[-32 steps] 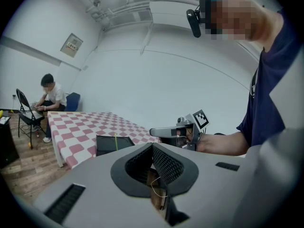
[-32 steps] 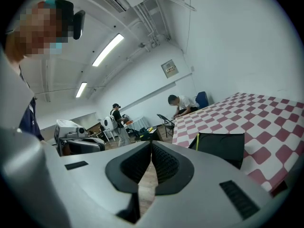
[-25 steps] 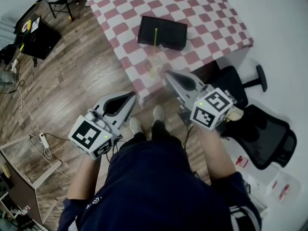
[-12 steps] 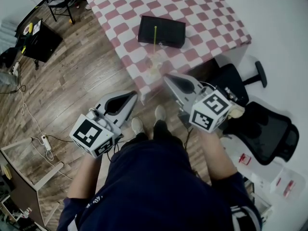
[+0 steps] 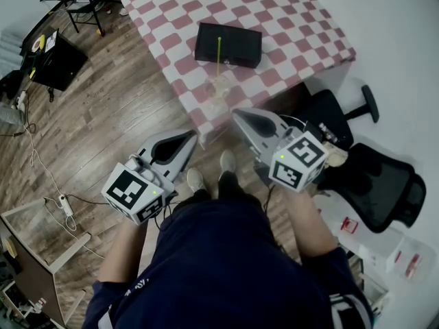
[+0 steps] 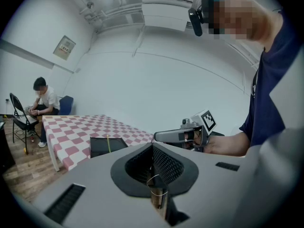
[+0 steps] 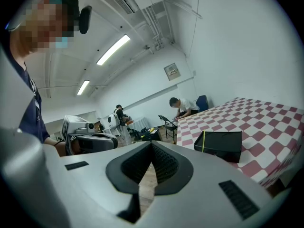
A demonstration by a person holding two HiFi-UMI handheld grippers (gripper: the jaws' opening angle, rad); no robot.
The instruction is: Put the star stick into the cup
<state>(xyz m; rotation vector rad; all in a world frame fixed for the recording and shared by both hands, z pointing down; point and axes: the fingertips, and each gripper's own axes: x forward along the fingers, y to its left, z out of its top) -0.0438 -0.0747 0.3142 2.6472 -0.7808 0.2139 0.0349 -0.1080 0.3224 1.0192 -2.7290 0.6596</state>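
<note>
Well, the star stick point(image 5: 219, 52) seems to stand in the clear cup point(image 5: 218, 89) on the checked surface point(image 5: 288, 19), far ahead. My left claw point(image 5: 193, 135) and right claw point(image 5: 235, 113) are clenched, holding nothing. I would only check it.

**Table ahead, grippers short of it**

The box point(image 5: 236, 43) lies on the table point(image 5: 302, 12), with the star stick point(image 5: 219, 46) at the box. The cup point(image 5: 218, 88) stands nearer the table's edge. The left gripper point(image 5: 188, 137) and right gripper point(image 5: 236, 115) hang side by side over the floor point(image 5: 103, 115), before the table. A chair point(image 5: 384, 184) stands at right.
</note>
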